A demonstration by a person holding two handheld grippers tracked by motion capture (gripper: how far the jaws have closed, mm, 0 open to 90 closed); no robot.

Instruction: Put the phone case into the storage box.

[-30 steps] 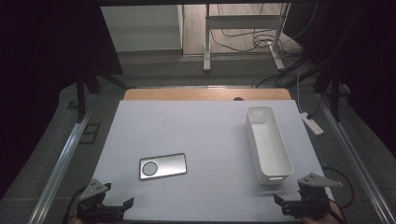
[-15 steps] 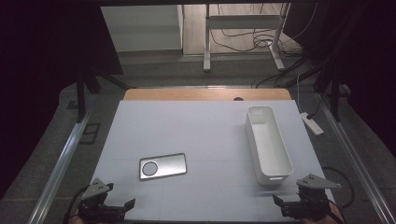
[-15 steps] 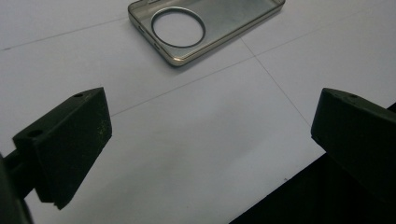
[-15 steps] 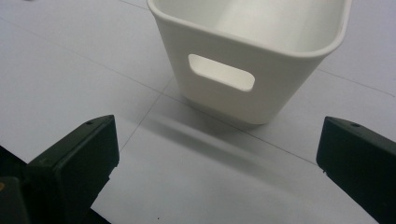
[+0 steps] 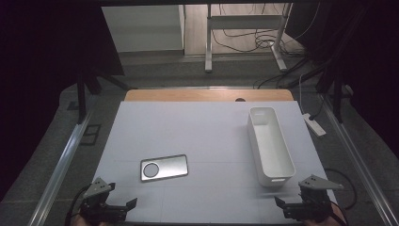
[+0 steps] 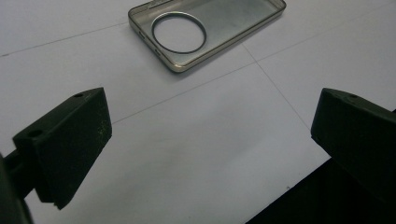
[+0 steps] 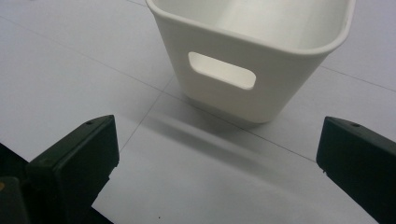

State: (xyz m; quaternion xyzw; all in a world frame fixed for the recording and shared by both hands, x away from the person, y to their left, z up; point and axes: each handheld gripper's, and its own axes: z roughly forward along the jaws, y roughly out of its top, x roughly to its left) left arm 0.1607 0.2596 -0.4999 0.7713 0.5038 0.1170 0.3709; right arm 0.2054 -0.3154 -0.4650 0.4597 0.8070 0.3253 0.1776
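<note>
A clear phone case [image 5: 163,168] with a round camera cut-out lies flat on the white table top [image 5: 197,136], left of centre; it also lies ahead of my left gripper's jaws [image 6: 205,32]. A long white bin [image 5: 269,143] stands at the right, empty, with a handle slot in its near end [image 7: 243,65]. My left gripper [image 5: 123,207] rests at the front left edge, open, with nothing between its jaws. My right gripper [image 5: 284,208] sits at the front right edge just short of the bin, open and empty too.
Past the white top a strip of wooden table [image 5: 207,95] shows. A white power strip [image 5: 313,124] lies off the right edge. Metal rails run along both sides, and cables [image 5: 244,40] and a desk frame stand on the floor behind.
Both grippers have shifted only slightly at the front edge; the right one has edged a little to the left. The case and the bin have not moved.
</note>
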